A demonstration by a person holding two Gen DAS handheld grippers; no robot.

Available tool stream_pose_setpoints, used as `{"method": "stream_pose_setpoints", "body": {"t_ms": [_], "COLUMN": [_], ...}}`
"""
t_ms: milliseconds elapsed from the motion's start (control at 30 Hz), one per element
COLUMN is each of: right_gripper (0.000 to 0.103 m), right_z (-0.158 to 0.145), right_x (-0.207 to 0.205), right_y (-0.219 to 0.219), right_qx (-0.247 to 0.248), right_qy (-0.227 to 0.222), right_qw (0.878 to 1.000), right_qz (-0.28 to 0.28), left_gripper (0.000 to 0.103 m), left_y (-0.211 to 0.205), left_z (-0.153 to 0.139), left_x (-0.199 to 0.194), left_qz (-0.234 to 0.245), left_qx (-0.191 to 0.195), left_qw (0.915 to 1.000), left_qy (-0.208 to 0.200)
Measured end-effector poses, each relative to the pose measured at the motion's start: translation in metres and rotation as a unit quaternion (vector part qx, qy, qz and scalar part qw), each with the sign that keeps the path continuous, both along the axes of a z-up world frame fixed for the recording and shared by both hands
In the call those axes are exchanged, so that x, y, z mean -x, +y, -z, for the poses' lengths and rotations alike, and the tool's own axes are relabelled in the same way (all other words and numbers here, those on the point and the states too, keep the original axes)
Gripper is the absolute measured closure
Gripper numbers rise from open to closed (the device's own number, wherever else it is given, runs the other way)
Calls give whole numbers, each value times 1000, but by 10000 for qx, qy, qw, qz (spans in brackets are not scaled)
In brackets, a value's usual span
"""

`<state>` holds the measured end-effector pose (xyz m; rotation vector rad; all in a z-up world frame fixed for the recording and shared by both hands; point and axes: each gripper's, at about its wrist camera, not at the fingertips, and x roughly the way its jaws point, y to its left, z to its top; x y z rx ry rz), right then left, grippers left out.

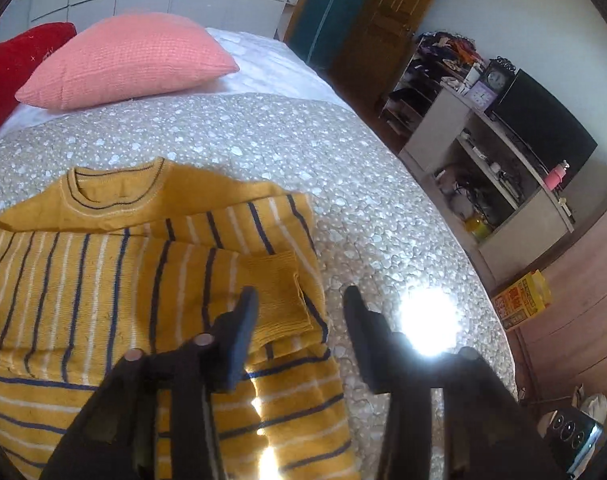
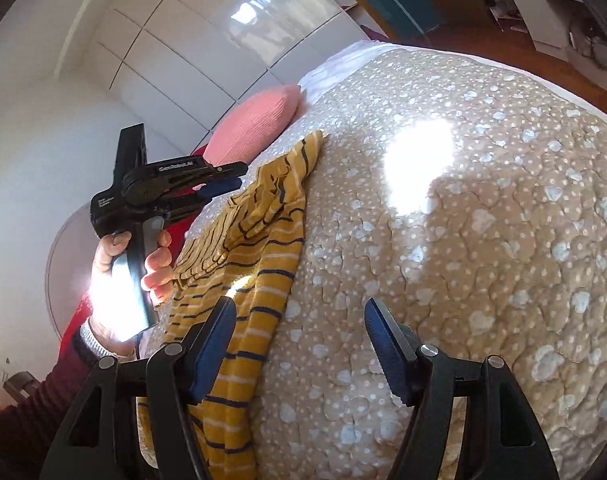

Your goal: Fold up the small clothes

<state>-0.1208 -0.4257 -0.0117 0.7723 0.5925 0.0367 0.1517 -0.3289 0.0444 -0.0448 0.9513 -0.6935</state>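
Observation:
A small mustard-yellow sweater (image 1: 115,264) with navy and white stripes lies on the bed, neck hole toward the pillows, both sleeves folded across its chest. My left gripper (image 1: 299,300) is open and empty, hovering above the folded sleeve cuff (image 1: 277,288) at the sweater's right edge. In the right wrist view the sweater (image 2: 247,240) lies to the left; my right gripper (image 2: 299,312) is open and empty, low over its near edge. The left gripper (image 2: 227,180) shows there too, held in a hand above the sweater.
The bed has a beige spotted blanket (image 1: 287,152) with a bright sun patch (image 1: 427,320). A pink pillow (image 1: 127,60) and a red pillow (image 1: 11,68) lie at the head. A shelf unit (image 1: 491,176) with a TV stands beyond the bed's right edge.

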Motion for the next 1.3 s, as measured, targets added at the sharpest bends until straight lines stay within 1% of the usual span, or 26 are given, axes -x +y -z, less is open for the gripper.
{"method": "stream_pose_setpoints", "body": {"t_ms": [33,100,200,267,333,400,433,500,567,667,733,800,867,900,933,967,1000,1067,1100,1133,1167,1200,1233,1267,1300], "right_gripper": [31,31,31,31,30,25,24,21,21,21,21,21,21,22,23,25,25,25,25,25,25,25,25,25,26], "right_z": [-3,-7,-10,-8,-4,0,3,8,14,25,33,33,33,34,36,38,42,49,54,58,61,63,65,67,68], "right_x": [-3,-6,-14,-19,-23,-25,-25,-25,-24,-20,-19,-15,-15,-15,-13,-13,-13,-13,-13,-13,-11,-9,-7,-6,-5], "right_y": [-1,0,11,21,33,46,52,62,70,82,90,96,102,105,108,111,114,120,123,126,128,128,127,127,126], "right_qx": [15,45,82,45,56,96,112,123,89,-21,-22,142,143,51,-39,-171,-387,-856,-1081,-1223,-1275,-1311,-1369,-1442,-1483], "right_qy": [-11,-50,-90,-42,48,170,240,382,482,605,713,723,726,711,700,667,613,489,445,409,367,309,273,251,240], "right_qw": [10000,10000,9997,9996,9992,9987,9983,9975,9967,9949,9938,9941,9938,9934,9928,9917,9895,9823,9768,9729,9719,9720,9715,9708,9706], "right_qz": [-12,-61,-193,-282,-388,-481,-525,-581,-652,-809,-855,-792,-829,-900,-969,-1090,-1251,-1595,-1793,-1920,-1944,-1923,-1916,-1901,-1883], "left_gripper": [44,34,27,25,25,25,25,25,25,25,25,25,25,27,30,38,40,40,40,39,37,32,31,31,31], "left_y": [11,37,93,130,168,208,233,265,296,327,333,332,324,319,314,309,303,293,291,291,293,294,295,297,295], "left_z": [-10,-26,-43,-43,-38,-27,-20,-6,12,49,68,84,84,82,82,83,84,87,88,90,91,94,95,95,95], "left_x": [6,15,33,44,55,65,72,84,98,117,128,137,148,152,156,158,161,168,172,175,177,178,181,183,186], "left_qz": [-19,-78,-462,-765,-1087,-1442,-1627,-1881,-2102,-2230,-2251,-2175,-2116,-1982,-1802,-1626,-1490,-1471,-1476,-1481,-1472,-1450,-1475,-1488,-1502], "left_qx": [51,100,-76,-253,-495,-628,-624,-565,-369,125,328,582,641,748,957,1172,1261,1173,1202,1317,1509,1677,1798,1806,1725], "left_qw": [9999,9995,9974,9946,9905,9860,9838,9803,9769,9724,9692,9677,9704,9727,9739,9736,9741,9770,9772,9758,9729,9698,9671,9667,9683], "left_qy": [-114,-275,-557,-657,-681,-561,-430,-218,73,675,941,1131,969,943,999,1088,1145,1002,943,919,948,1020,1034,1038,1009]}}
